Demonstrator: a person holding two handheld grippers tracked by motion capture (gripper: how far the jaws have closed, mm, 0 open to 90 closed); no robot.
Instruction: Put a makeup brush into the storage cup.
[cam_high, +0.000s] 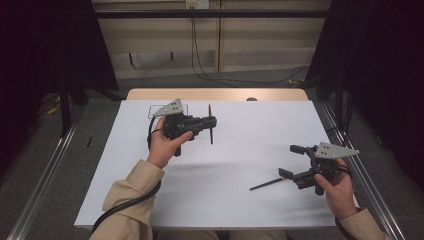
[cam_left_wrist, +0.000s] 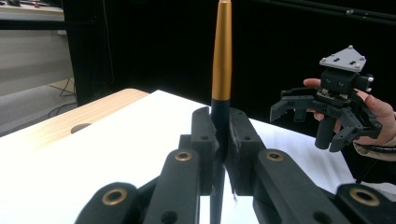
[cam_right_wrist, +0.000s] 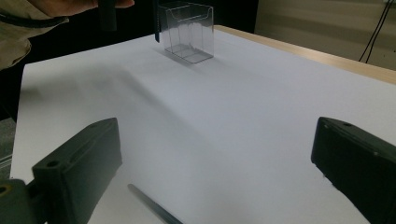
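Observation:
A pen with a gold upper half and black lower half (cam_left_wrist: 222, 60) stands upright between the jaws of my left gripper (cam_left_wrist: 219, 128), which is shut on it. In the high view this pen (cam_high: 211, 135) hangs over the far left-centre of the white table (cam_high: 225, 210), held by the left gripper (cam_high: 214, 121). A second dark pen (cam_high: 267, 183) lies flat on the table near the right. My right gripper (cam_high: 290, 161) hovers open just above that pen's right end. In the right gripper view the lying pen (cam_right_wrist: 149, 207) runs between the wide-open right gripper (cam_right_wrist: 217, 149).
A clear plastic box (cam_right_wrist: 187, 32) stands on the far left of the table, behind the left hand (cam_high: 165, 145). The right gripper (cam_left_wrist: 336, 107) shows far off in the left gripper view. A wooden table strip (cam_high: 215, 94) borders the back, and metal rails run along both sides.

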